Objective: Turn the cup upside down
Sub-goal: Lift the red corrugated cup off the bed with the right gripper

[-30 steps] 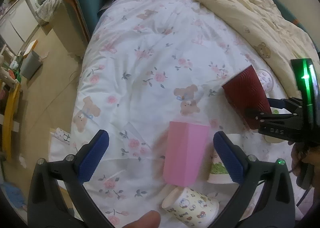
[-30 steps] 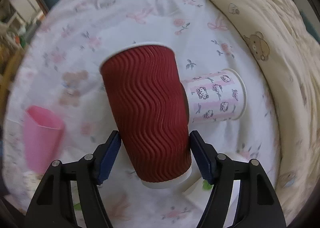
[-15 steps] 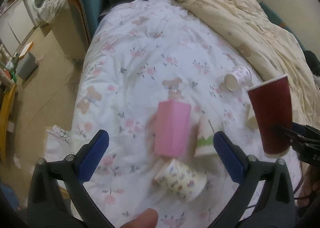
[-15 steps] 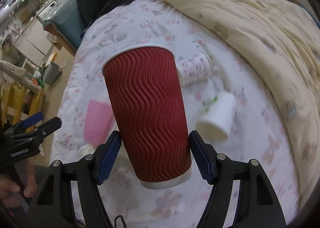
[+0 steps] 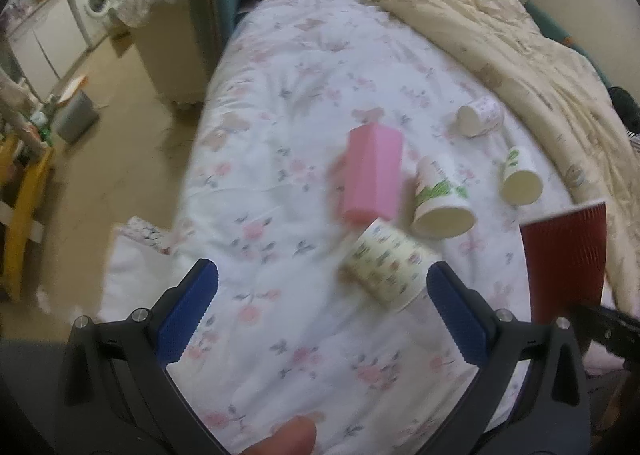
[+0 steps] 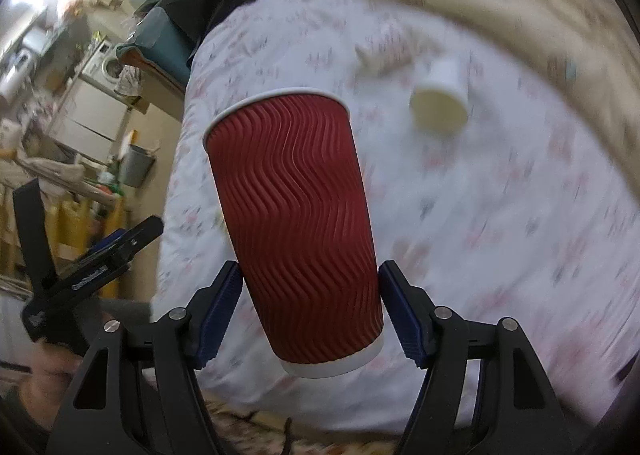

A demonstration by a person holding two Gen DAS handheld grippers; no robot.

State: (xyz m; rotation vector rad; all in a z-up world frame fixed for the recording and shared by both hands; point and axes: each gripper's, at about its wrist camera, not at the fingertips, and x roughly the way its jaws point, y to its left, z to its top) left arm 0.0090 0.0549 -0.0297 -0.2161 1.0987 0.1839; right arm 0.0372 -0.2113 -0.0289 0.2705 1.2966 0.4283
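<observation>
While the right hand-held gripper clamps one red cup, the left hand-held gripper gapes wide, holding nothing; ahead of it on the bed lie four paper cups and one pink cup.

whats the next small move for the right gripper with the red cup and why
Probably roll the wrist to start tipping the cup over. The right gripper is shut on the red cup near its base, rim up, lifted above the bedspread, so it seems free to turn before being set down inverted.

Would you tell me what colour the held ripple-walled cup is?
Dark red ripple-walled paper cup with white rim and base; clearest in right wrist view.
</observation>
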